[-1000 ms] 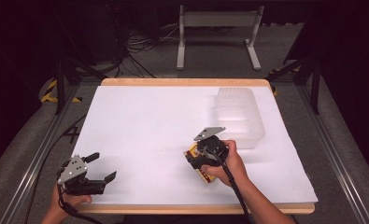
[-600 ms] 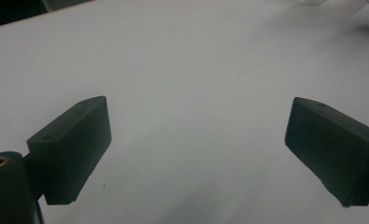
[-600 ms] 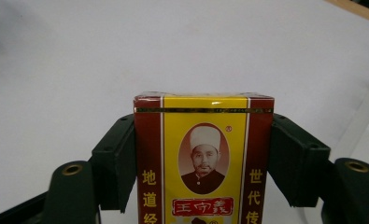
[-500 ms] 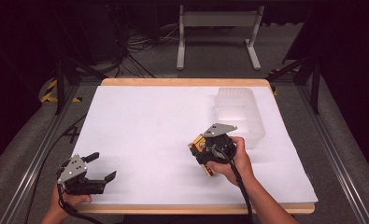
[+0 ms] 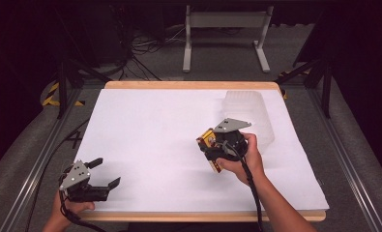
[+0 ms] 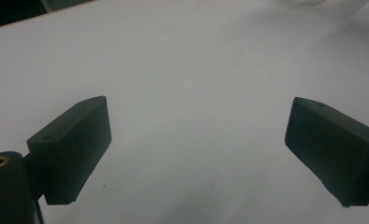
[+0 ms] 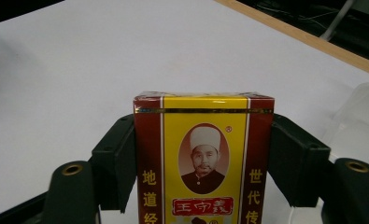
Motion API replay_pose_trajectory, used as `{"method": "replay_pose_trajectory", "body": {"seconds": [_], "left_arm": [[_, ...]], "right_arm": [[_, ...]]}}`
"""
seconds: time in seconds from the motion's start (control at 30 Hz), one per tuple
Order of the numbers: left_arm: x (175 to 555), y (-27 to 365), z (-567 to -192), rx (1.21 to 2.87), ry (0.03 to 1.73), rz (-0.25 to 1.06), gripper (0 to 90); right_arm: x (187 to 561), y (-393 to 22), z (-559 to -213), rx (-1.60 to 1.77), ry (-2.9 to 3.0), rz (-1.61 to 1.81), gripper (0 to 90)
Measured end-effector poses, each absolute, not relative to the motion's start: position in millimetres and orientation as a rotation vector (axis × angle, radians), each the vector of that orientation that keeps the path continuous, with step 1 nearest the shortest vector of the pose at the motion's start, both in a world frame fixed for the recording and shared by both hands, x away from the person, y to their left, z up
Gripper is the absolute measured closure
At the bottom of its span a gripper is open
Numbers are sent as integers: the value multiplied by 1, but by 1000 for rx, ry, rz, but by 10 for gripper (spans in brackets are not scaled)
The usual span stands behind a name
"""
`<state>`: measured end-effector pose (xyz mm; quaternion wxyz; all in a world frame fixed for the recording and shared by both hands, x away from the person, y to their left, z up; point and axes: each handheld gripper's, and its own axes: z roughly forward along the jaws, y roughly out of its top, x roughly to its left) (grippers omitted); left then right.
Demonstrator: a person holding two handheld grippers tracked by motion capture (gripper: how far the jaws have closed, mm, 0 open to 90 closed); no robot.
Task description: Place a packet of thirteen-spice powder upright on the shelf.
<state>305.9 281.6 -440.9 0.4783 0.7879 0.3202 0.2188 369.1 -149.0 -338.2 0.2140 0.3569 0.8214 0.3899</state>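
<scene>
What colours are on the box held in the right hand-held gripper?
Yellow front with dark red side bands on the small cardboard box; clearest in the right gripper view.

Looking down and forward from above the near edge of the bench [image 5: 145, 125]. Riding close and low behind each claw. Sharing the white bench top.

One red-and-yellow box [image 7: 203, 163], one clear plastic container [image 5: 248, 113], two grippers, left [image 5: 104, 175] and right [image 5: 209, 152]
</scene>
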Motion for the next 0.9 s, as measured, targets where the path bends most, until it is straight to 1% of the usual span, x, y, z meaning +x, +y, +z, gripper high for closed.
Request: {"method": "replay_pose_trajectory", "body": {"seconds": [0.5, 0.9], "left_arm": [[306, 282, -441, 1918, 781, 530, 78], [307, 282, -441, 1922, 781, 527, 78]], "right_arm": [[387, -142, -322, 957, 2163, 1080, 324], [409, -153, -304, 962, 2061, 1097, 324]]}}
